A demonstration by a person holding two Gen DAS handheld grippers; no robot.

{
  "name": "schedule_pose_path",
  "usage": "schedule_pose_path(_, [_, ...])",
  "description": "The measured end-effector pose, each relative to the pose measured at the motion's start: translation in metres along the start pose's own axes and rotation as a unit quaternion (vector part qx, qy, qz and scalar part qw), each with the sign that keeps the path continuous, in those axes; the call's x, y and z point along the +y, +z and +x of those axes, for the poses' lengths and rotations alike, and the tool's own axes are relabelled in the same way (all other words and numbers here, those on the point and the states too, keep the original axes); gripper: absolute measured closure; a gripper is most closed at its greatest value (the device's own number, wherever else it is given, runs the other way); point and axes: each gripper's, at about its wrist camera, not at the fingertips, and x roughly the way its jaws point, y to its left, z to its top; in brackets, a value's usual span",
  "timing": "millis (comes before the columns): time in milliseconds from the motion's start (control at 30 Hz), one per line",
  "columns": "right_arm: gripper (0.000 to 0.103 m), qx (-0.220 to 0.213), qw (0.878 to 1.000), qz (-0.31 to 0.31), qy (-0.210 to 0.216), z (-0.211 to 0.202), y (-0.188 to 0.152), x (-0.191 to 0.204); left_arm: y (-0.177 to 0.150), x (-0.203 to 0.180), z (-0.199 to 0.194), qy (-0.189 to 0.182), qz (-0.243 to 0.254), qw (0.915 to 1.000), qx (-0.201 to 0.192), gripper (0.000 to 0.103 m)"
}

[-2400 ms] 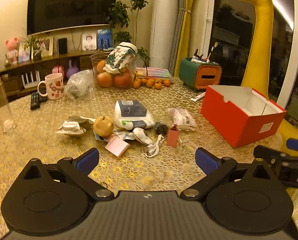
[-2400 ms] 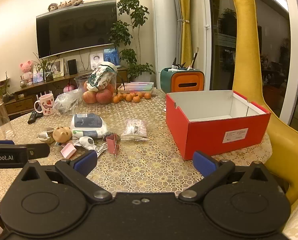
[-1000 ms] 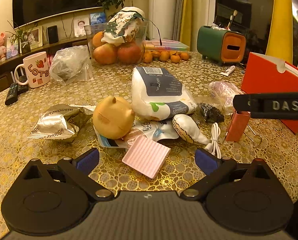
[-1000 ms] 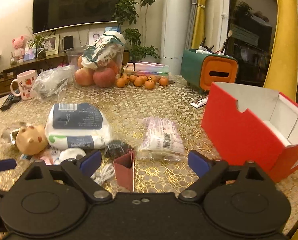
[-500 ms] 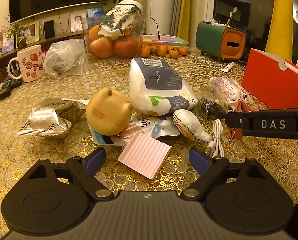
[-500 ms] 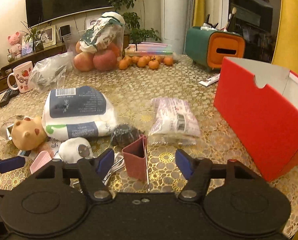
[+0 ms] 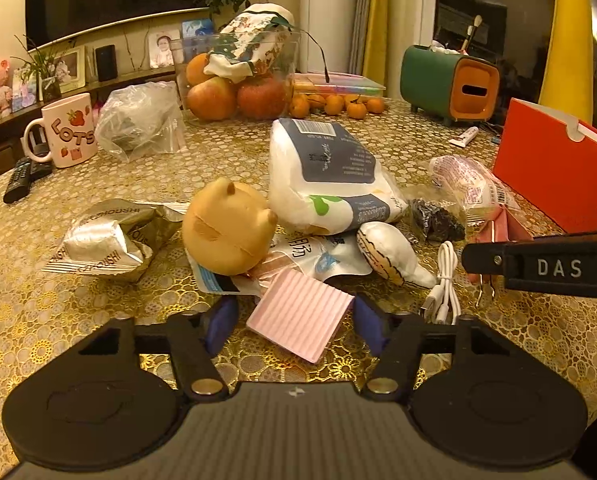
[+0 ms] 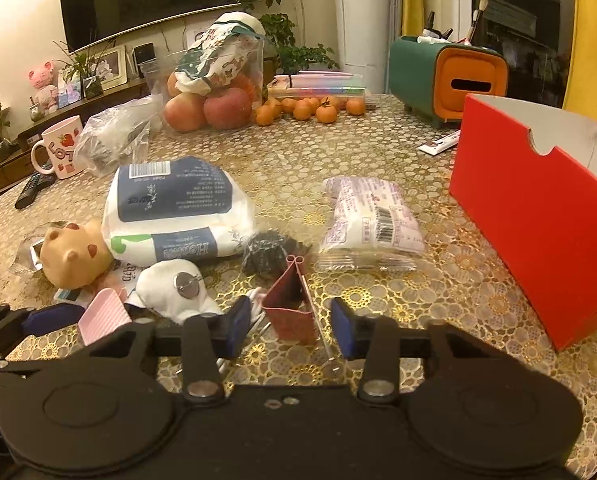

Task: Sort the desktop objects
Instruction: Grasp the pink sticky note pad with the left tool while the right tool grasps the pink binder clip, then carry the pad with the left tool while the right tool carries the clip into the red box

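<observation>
A pink ribbed pad [image 7: 300, 320] lies on the gold tablecloth between the blue fingers of my left gripper [image 7: 294, 326]. Its jaws are closing and a small gap shows on the left side. In the right wrist view, a dark red binder clip [image 8: 290, 308] stands between the fingers of my right gripper [image 8: 289, 328]. Those jaws are closing too, with space on both sides of the clip. The open red box [image 8: 538, 208] stands to the right. A wet-wipes pack [image 7: 330, 172], a tan pig toy [image 7: 226, 236] and a tissue packet [image 8: 372, 216] lie just beyond.
A white cable [image 7: 444, 280], a white pouch [image 7: 390, 252], a foil snack bag [image 7: 102, 244] and a black bundle [image 8: 268, 256] crowd the same spot. Farther back are a mug [image 7: 68, 134], a remote [image 7: 20, 180], a fruit bowl [image 7: 238, 80] and a green tissue box [image 7: 450, 80].
Both grippers came down close to the table, then narrowed. The left one now brackets the pink pad and the right one brackets the red clip.
</observation>
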Motion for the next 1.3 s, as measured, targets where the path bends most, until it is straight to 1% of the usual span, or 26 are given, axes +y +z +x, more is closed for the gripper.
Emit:
schedule_pose_path(33, [0.066, 0.0, 1.0, 0.0, 0.001, 0.0, -0.001, -0.001, 0.0, 0.0, -0.001, 0.0, 0.001, 1.0, -0.001, 0.052])
schedule_pose_path(167, [0.067, -0.002, 1.0, 0.002, 0.0, -0.002, -0.002, -0.003, -0.001, -0.001, -0.002, 0.002, -0.003, 1.0, -0.002, 0.052])
schedule_pose_path(233, [0.069, -0.004, 1.0, 0.005, 0.002, -0.004, -0.002, -0.007, -0.001, -0.002, -0.004, 0.002, -0.002, 1.0, -0.005, 0.056])
schedule_pose_path(333, [0.073, -0.007, 1.0, 0.005, 0.006, -0.007, -0.001, -0.01, -0.002, -0.003, -0.008, 0.002, -0.002, 1.0, -0.003, 0.056])
schedule_pose_path(567, [0.074, -0.005, 1.0, 0.01, 0.015, -0.017, -0.007, -0.017, -0.005, -0.011, -0.02, 0.002, 0.002, 1.0, -0.004, 0.058])
schedule_pose_path(733, [0.079, -0.011, 1.0, 0.015, 0.019, -0.025, -0.008, -0.025, -0.005, -0.02, -0.027, -0.001, 0.013, 0.9999, -0.003, 0.058])
schedule_pose_path(833, [0.08, -0.013, 0.999, 0.02, 0.022, -0.029, -0.008, -0.031, -0.005, -0.023, -0.03, -0.001, 0.01, 1.0, 0.001, 0.058])
schedule_pose_path(1000, [0.08, -0.018, 0.999, 0.033, 0.025, -0.038, -0.008, -0.042, -0.001, -0.034, -0.039, -0.011, 0.013, 0.9999, 0.001, 0.058])
schedule_pose_path(1300, [0.08, -0.034, 0.998, 0.036, 0.045, -0.07, 0.003, -0.061, 0.02, -0.067, -0.06, -0.048, 0.021, 0.9986, -0.004, 0.058])
